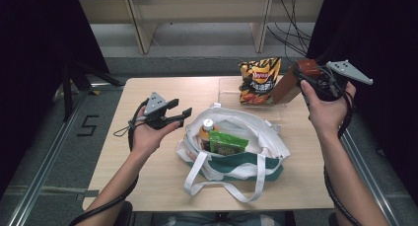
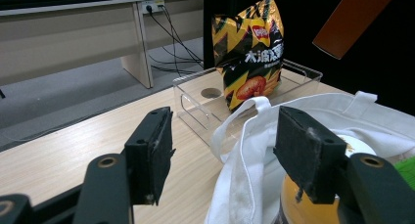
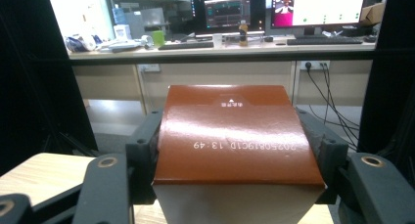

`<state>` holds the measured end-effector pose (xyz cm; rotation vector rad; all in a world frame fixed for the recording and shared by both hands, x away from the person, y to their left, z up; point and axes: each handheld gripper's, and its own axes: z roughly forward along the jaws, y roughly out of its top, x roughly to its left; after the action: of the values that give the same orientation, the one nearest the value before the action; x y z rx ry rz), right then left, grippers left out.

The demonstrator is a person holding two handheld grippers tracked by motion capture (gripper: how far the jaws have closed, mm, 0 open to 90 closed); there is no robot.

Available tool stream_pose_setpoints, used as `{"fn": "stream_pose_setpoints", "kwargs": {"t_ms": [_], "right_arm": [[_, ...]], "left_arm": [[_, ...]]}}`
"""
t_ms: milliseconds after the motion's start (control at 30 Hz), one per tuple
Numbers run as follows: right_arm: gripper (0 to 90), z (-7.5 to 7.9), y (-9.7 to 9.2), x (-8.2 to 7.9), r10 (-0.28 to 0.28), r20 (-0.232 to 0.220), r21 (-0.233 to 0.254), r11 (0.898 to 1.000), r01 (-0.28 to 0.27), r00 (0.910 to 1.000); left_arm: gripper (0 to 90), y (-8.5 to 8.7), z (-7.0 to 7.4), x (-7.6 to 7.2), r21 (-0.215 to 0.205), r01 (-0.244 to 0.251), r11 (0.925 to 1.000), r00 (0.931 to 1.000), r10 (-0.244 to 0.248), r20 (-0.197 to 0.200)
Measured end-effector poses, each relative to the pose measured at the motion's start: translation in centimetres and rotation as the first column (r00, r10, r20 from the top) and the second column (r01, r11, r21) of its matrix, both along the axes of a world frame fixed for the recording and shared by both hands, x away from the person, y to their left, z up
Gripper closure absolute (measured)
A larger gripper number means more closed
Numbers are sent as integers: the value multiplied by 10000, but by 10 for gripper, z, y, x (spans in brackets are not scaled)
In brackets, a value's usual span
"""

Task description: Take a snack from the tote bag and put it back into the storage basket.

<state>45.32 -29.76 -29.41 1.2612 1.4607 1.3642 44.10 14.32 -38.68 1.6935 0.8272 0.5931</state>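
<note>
Overhead, right gripper fingers clamped on a brown box; left gripper fingers wide, empty, beside the tote bag.

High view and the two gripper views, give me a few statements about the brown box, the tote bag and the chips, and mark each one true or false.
1. The right gripper is shut on the brown box. True.
2. The left gripper holds the tote bag's handle. False: its jaws stand open, gripping nothing.
3. The chips bag stands in the clear tray. True.
4. The tote bag is empty. False: a bottle and a green packet sit in it.
5. The brown box lies on the table. False: it is held up in the air.
</note>
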Motion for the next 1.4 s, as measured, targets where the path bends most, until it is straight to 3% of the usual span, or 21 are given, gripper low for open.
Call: {"fn": "stream_pose_setpoints", "kwargs": {"t_ms": [633,1133,1200,1400], "right_arm": [[390,-5,8,21,-207,-91,-436,9988,203,9997],[390,-15,13,32,-403,-508,-409,9984,383,9979],[390,-16,12,34,-368,-314,-560,9978,350,9988],[390,-18,13,38,-517,-444,-488,9976,495,9977]], "left_arm": [[386,1,1,0,16,10,10000,10000,-11,38],[385,1,1,0,4,17,10000,10000,-17,43],[385,1,1,0,9,15,10000,10000,-15,40],[385,1,1,0,16,22,10000,10000,-22,38]]}}
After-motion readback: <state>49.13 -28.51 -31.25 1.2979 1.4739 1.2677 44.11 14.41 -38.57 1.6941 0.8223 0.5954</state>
